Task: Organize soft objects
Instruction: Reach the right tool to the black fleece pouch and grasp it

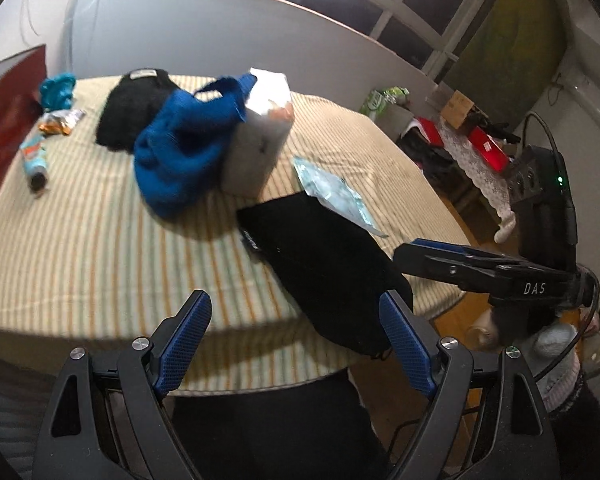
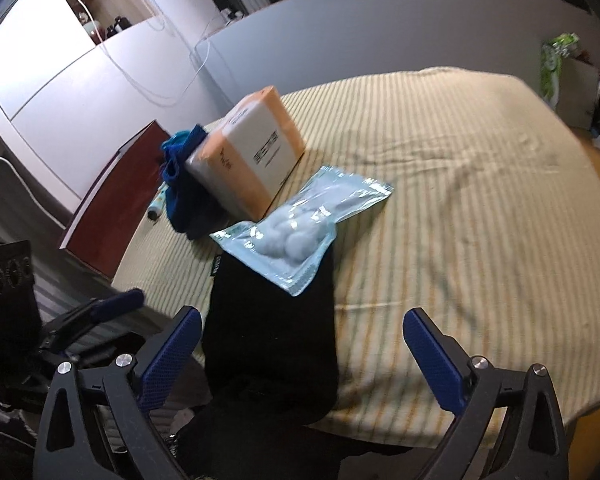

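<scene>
A black soft pouch (image 1: 324,264) lies at the near edge of the striped bed (image 1: 100,248), partly hanging over it; it also shows in the right wrist view (image 2: 272,320). A light blue bag of cotton balls (image 2: 300,224) rests on its far end (image 1: 332,196). A blue knit garment (image 1: 180,152) leans on a tissue pack (image 1: 260,136), with a black knit item (image 1: 132,108) behind. My left gripper (image 1: 296,340) is open and empty, near the pouch. My right gripper (image 2: 300,352) is open and empty, straddling the pouch's near end.
A teal cloth (image 1: 58,88), a snack packet (image 1: 60,120) and a tube (image 1: 36,160) lie at the bed's far left. A dark red board (image 2: 108,208) stands beside the bed. Cluttered boxes (image 1: 460,136) stand to the right. A grey headboard (image 1: 220,36) lines the far side.
</scene>
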Motion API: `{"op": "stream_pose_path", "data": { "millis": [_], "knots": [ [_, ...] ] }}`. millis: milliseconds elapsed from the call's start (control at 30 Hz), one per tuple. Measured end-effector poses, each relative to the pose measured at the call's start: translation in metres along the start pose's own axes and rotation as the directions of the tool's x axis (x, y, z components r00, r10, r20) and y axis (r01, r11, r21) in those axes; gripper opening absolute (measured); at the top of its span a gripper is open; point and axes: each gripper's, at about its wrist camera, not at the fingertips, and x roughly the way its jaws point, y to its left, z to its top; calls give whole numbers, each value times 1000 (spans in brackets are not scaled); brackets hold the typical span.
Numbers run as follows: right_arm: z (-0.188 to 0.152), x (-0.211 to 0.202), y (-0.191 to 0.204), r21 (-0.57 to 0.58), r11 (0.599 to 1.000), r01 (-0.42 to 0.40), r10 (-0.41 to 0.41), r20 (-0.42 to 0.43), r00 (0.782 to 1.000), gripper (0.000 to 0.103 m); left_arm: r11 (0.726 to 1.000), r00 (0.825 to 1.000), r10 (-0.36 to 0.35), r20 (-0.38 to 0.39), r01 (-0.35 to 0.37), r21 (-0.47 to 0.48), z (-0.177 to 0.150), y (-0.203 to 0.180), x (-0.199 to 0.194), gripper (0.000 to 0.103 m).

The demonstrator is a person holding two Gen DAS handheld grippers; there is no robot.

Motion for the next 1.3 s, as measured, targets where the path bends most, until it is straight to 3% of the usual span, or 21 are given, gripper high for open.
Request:
{"op": "stream_pose_path", "data": {
  "millis": [367, 500, 667, 800, 867, 1000, 1300],
  "knots": [
    [6, 28, -2, 24, 999, -49, 52, -103, 993, 89, 999, 994, -52, -92, 51, -10, 5, -10, 26, 85],
    [7, 37, 7, 15, 998, -56, 57, -128, 990, 77, 997, 989, -69, -128, 66, -29, 5, -8, 35, 83],
    [6, 45, 18, 3, 998, -60, 60, -145, 988, 76, 996, 986, -86, -140, 83, -27, 4, -9, 39, 81],
    [7, 50, 24, -1, 998, -62, 61, -155, 986, 70, 994, 982, -112, -151, 111, -17, 5, -14, 44, 73],
    [7, 51, 24, 5, 998, -63, 63, -158, 985, 68, 992, 980, -122, -158, 122, -6, 3, -17, 45, 61],
    [9, 54, 24, 24, 997, -75, 78, -161, 984, 67, 990, 978, -131, -162, 136, 22, 3, -25, 49, 51],
    [11, 48, 33, 66, 990, -124, 132, -153, 979, 63, 989, 983, -141, -121, 145, 28, 3, -26, 26, 46]
  ]
}}
